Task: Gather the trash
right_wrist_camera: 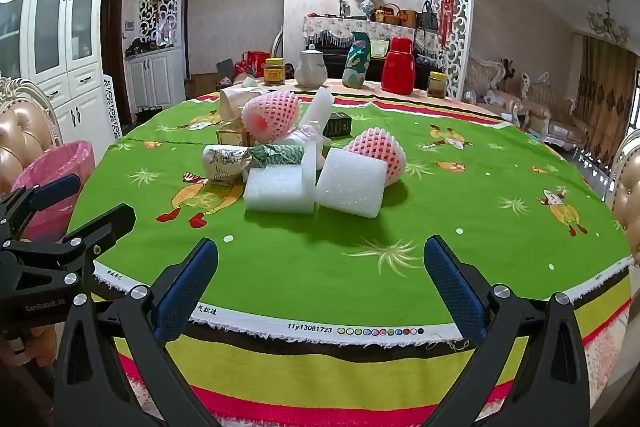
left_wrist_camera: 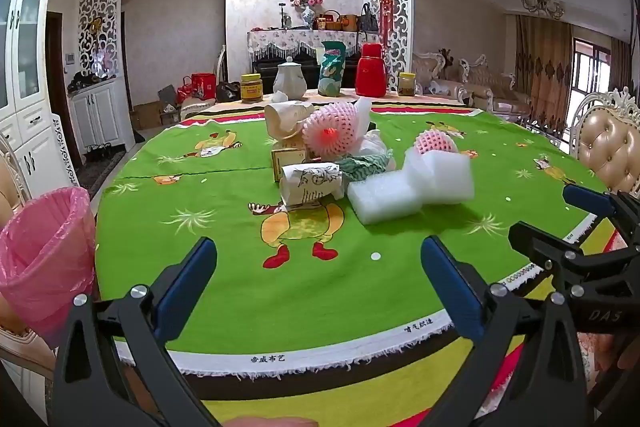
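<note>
White foam blocks, soft and squarish, lie flat just beside netted pink foam sleeves; left tongs and right tongs gape wide, empty.

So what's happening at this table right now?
A person holds two grippers over the near edge of a table with a green cloth. Both the left gripper and right gripper are open and empty. A pile of trash sits mid-table, untouched: white foam pieces, pink fruit nets, crumpled paper. A pink-lined bin waits at the table's left side. Nothing has been picked up yet.
</note>
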`<state>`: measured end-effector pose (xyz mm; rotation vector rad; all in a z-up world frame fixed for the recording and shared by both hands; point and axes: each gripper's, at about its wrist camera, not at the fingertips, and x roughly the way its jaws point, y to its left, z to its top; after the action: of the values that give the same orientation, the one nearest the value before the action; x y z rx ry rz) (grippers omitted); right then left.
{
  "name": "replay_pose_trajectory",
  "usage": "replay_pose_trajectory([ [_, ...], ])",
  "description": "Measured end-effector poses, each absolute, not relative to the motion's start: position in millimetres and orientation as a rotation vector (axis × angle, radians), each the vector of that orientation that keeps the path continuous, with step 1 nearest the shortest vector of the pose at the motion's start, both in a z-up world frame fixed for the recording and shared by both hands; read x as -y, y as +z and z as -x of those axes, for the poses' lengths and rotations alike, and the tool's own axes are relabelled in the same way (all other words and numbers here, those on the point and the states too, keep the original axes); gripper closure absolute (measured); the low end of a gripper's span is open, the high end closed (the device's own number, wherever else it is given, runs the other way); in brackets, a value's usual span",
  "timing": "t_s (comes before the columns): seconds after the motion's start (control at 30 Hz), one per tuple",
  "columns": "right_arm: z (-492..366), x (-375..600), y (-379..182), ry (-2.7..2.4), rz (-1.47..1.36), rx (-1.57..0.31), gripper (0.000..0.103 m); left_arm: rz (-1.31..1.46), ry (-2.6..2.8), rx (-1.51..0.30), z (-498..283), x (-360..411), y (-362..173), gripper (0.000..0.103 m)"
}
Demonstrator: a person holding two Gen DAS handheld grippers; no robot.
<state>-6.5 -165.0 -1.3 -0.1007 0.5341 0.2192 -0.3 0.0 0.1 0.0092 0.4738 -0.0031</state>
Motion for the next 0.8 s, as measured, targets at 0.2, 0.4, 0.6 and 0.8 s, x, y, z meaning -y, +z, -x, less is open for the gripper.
replay_pose_trajectory([
  [0.2,5.5,164.7,-2.7,0.219,0.097,-0.541,0.007,-0.008,-0.005,-0.477,0.7,0.0,0.6,0.004],
  [0.4,7.0,166.5,-0.6,0.219,0.095,-0.533,0.007,-0.008,-0.004,-0.48,0.7,-0.5,0.6,0.004],
  [0.6,6.9,166.1,-1.7,0.219,0.095,-0.535,0.007,-0.011,-0.005,-0.484,0.3,0.5,0.4,0.004],
  [0.8,8.2,168.8,-1.1,0.22,0.092,-0.534,0.007,-0.012,-0.007,-0.486,2.7,1.5,-5.5,0.004],
])
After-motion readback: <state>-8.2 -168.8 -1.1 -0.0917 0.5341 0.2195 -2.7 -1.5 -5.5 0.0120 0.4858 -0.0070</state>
